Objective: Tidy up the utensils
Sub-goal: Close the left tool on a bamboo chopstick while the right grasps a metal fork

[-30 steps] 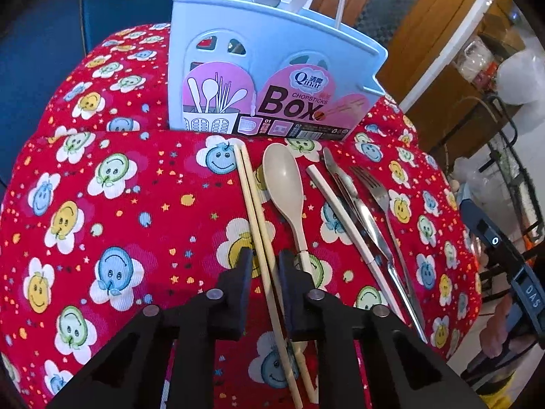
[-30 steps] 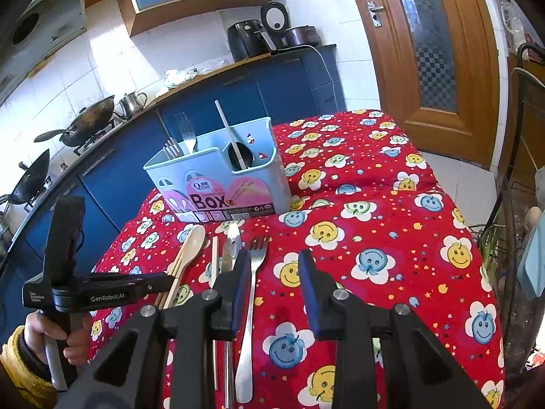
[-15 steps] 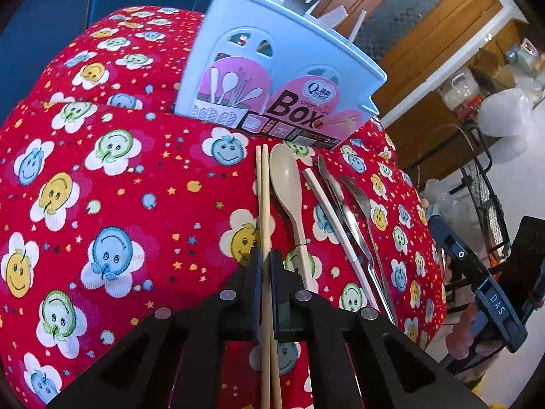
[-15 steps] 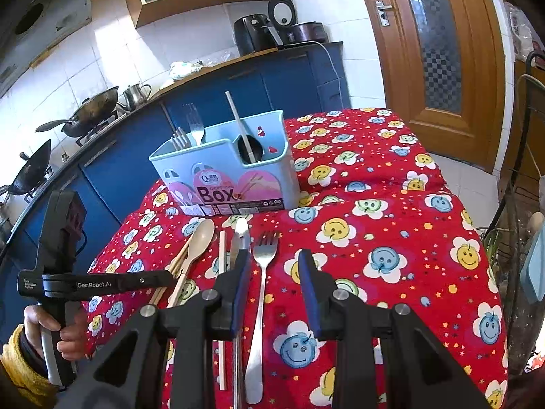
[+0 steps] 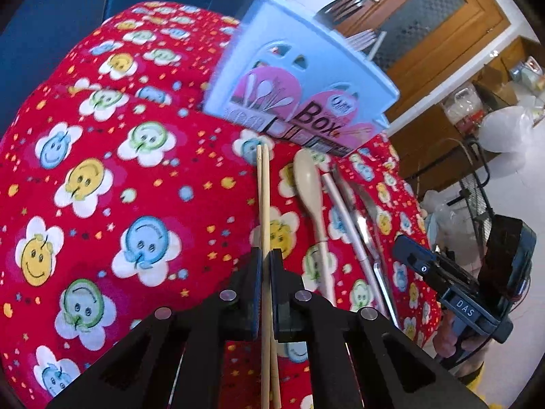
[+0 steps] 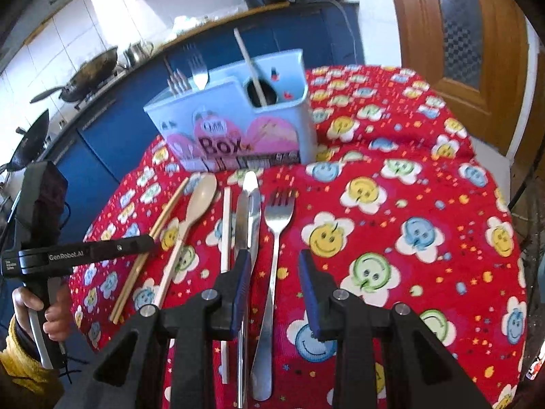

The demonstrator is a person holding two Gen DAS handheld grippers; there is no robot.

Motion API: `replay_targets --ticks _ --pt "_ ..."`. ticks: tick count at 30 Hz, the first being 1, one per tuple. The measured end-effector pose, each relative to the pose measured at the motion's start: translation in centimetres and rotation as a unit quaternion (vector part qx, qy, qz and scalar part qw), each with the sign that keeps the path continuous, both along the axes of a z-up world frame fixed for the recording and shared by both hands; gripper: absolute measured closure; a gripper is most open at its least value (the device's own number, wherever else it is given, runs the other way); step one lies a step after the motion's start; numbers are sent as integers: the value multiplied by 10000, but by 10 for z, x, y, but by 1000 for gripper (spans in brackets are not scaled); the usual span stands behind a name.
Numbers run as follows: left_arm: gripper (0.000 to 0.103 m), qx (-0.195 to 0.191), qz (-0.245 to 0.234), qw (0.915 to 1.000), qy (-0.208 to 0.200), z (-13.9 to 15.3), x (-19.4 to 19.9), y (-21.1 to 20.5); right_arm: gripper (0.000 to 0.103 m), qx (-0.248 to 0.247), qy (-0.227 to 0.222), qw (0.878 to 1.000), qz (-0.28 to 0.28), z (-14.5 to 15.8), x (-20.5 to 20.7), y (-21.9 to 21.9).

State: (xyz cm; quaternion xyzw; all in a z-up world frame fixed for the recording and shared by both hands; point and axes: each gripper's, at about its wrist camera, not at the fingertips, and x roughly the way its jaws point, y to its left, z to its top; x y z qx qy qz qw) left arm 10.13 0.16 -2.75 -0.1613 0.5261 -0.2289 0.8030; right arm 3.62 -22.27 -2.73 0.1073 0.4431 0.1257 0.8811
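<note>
Left tongs (image 5: 266, 260): I have them clenched on the chopsticks (image 5: 263, 197), gripping partway along the shafts.
Chopsticks' axis: the pair runs straight ahead from my left tongs, tips aimed at the blue utensil box (image 5: 299, 92); in the right view they slant over the red surface (image 6: 408, 238).
Right tongs (image 6: 274, 267): released, jaws apart above the fork (image 6: 277, 225) handle, gripping nothing.
Beside them: spoon (image 6: 196, 204), a white stick (image 6: 225, 225) and knife (image 6: 248, 211) lie parallel, all pointing toward the box.
Box: ahead of both tongs, at the far end of the row.
Nearer arm: I judge the left, already holding, should carry forward and up.
</note>
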Motion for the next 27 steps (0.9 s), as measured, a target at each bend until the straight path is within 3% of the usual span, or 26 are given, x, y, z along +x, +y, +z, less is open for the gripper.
replay_targets --ticks 6,15,20,27 --pt "98 -76 -18 9999 146 -3 3 3 71 -20 393 9992 123 -10 18 2" --pt "98 -205 -117 9997 107 -2 9 1 83 -37 586 9980 236 -11 37 6" --pt "98 -232 -154 9996 -41 3 4 2 95 2 567 9982 216 -13 44 3" --pt "98 -230 -67 9989 -407 18 -6 8 98 626 219 9978 -29 -9 35 -12"
